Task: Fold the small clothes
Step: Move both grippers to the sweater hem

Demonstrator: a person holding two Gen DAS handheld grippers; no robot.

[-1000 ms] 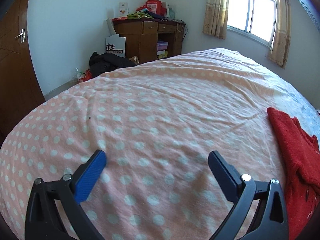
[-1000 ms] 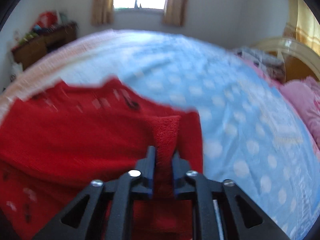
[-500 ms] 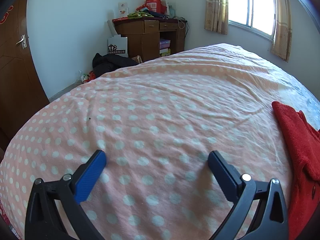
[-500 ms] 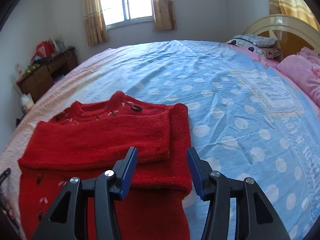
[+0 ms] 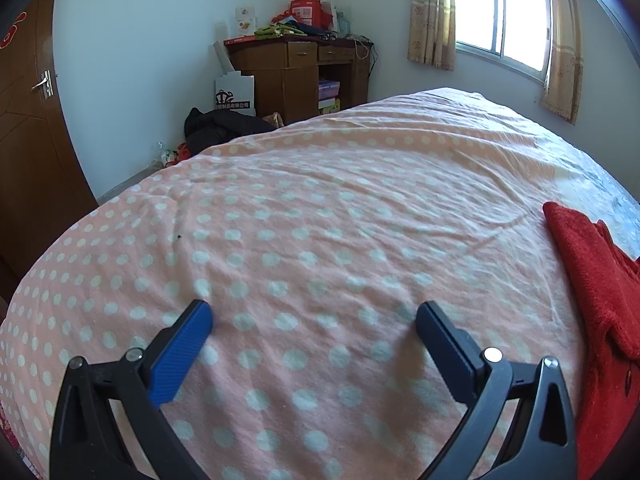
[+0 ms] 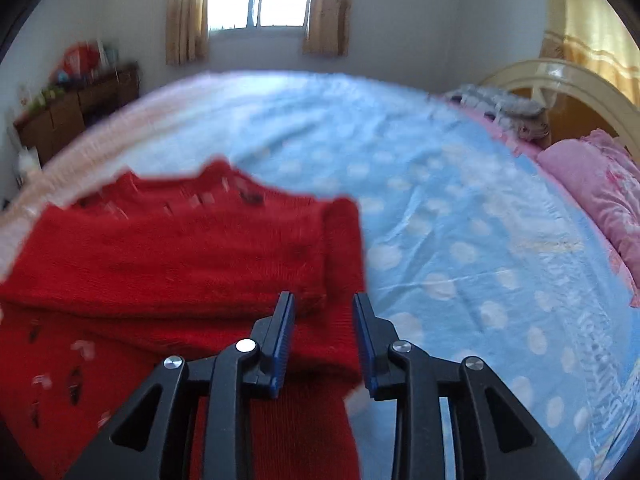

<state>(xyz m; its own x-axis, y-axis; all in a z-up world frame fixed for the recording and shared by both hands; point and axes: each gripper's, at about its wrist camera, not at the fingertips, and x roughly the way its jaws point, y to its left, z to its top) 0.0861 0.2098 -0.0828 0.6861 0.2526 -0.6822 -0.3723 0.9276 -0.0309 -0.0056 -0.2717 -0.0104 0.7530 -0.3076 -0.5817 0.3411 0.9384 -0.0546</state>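
Observation:
A small red knitted sweater (image 6: 168, 256) lies on the bed with one sleeve folded across its chest. My right gripper (image 6: 324, 304) hovers just above the sweater's right edge, jaws partly open with red fabric showing between them, not pinched. In the left wrist view the sweater (image 5: 600, 280) shows only at the far right edge. My left gripper (image 5: 314, 316) is wide open and empty over the pink dotted bedspread, well left of the sweater.
The bed has a pink dotted cover (image 5: 320, 208) on one half and a blue dotted sheet (image 6: 440, 208) on the other. Pink pillows (image 6: 600, 184) and a headboard lie far right. A wooden desk (image 5: 300, 68) and door (image 5: 24, 128) stand beyond the bed.
My right gripper, shut on the sleeve a second ago, let it go, opened, and has now dropped closer to the sweater's right edge. The left gripper has barely moved.

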